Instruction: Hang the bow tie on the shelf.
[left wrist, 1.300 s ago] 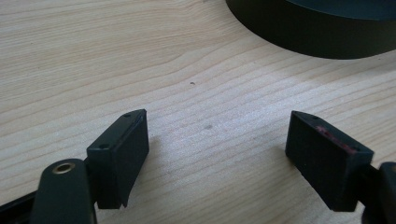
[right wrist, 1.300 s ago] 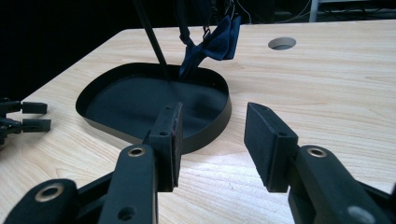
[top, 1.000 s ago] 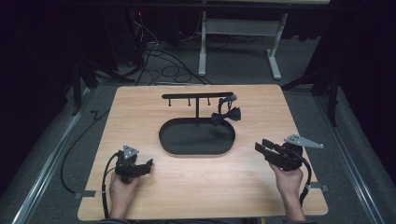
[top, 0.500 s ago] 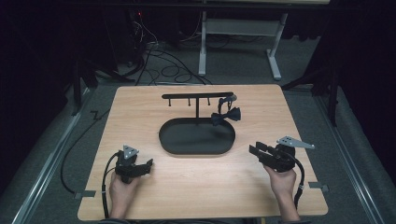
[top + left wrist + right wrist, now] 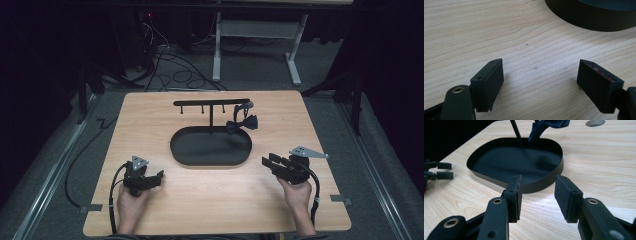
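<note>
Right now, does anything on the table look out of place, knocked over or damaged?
Nothing stands out. The black stand is upright in its oval tray, with a dark bow tie hanging from its right end. The left gripper and right gripper are open, holding nothing.

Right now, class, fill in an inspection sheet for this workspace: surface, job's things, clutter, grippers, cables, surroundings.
Surface: light wooden table, bare around the stand.
Job's things: black oval tray with a T-shaped rack rising from it; dark bow tie hanging from the rack's right end.
Clutter: nothing seen.
Grippers: left gripper open, low over the table; right gripper open, pointing toward the tray; both empty.
Cables: one trails from each gripper; more lie on the floor beyond the table.
Surroundings: dark room, white metal frame behind.
</note>
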`<state>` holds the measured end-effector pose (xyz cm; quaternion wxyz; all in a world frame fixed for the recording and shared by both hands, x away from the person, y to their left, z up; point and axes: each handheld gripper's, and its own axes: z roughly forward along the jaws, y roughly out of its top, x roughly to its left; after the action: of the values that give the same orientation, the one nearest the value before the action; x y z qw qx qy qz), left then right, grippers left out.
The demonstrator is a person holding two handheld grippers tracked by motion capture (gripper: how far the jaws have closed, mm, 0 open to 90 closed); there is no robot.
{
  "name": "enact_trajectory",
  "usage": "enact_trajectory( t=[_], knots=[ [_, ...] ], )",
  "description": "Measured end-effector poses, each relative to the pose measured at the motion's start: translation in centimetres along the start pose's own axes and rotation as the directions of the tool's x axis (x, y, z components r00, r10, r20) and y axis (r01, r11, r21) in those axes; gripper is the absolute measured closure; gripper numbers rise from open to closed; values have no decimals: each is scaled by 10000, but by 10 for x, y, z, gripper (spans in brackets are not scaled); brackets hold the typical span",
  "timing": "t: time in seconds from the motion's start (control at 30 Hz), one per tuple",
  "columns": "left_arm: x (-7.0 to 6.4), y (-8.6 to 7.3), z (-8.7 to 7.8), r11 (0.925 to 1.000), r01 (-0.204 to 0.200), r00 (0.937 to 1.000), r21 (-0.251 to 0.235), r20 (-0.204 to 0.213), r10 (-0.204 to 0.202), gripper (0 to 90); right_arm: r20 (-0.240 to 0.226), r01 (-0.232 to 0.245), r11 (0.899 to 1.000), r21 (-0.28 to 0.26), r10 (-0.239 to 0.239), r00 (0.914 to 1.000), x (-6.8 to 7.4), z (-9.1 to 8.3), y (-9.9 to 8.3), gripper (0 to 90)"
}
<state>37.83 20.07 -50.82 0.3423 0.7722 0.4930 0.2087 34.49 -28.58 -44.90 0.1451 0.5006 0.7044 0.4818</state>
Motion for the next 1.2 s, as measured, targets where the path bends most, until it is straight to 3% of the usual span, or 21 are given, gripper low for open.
enact_trajectory(
  t=[0.53, 0.77, 1.2],
  knots=[
    [0, 0, 0, 10000, 3, 10000, -1, 1, -3, 218, 196, 79, 9984, 559, -90, 9998, 1, 20, -8, 599],
    [0, 0, 0, 10000, -1, 10000, 1, -2, 1, 217, 81, 69, 9977, 674, -74, 9999, 3, 26, -11, 600],
    [0, 0, 0, 10000, 0, 10000, 1, 0, 0, 217, 396, 274, 9934, 1110, -320, 9987, 3, 37, -18, 599]
  ],
)
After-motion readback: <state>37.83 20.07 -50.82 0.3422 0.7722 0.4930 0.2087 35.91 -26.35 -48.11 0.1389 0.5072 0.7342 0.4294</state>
